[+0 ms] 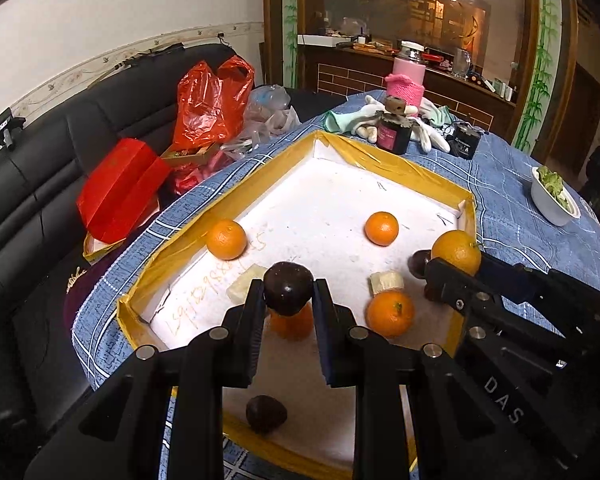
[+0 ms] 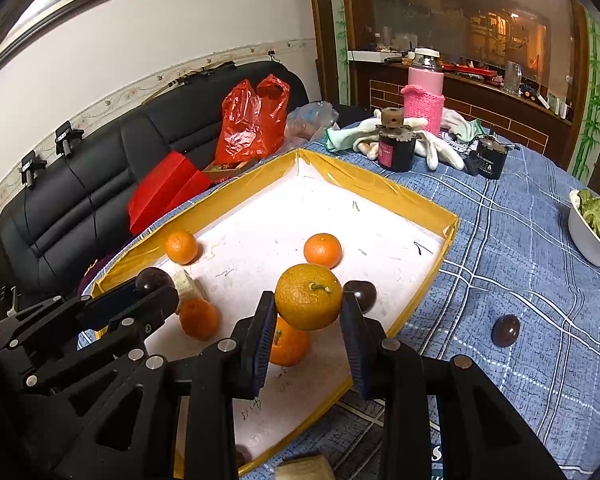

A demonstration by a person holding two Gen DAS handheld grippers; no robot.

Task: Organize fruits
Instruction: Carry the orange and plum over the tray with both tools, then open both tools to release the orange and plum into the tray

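My left gripper is shut on a dark purple passion fruit, held above the white tray with yellow taped walls. My right gripper is shut on an orange over the tray's right side; the same gripper and orange show in the left wrist view. Loose oranges lie in the tray, with another under the held passion fruit. Two more passion fruits rest in the tray. One passion fruit lies on the blue tablecloth.
Two pale cut fruit pieces lie in the tray. Behind it stand a dark jar, white gloves, a pink flask and a black box. A white bowl of greens sits at right. Red bags crowd the black sofa.
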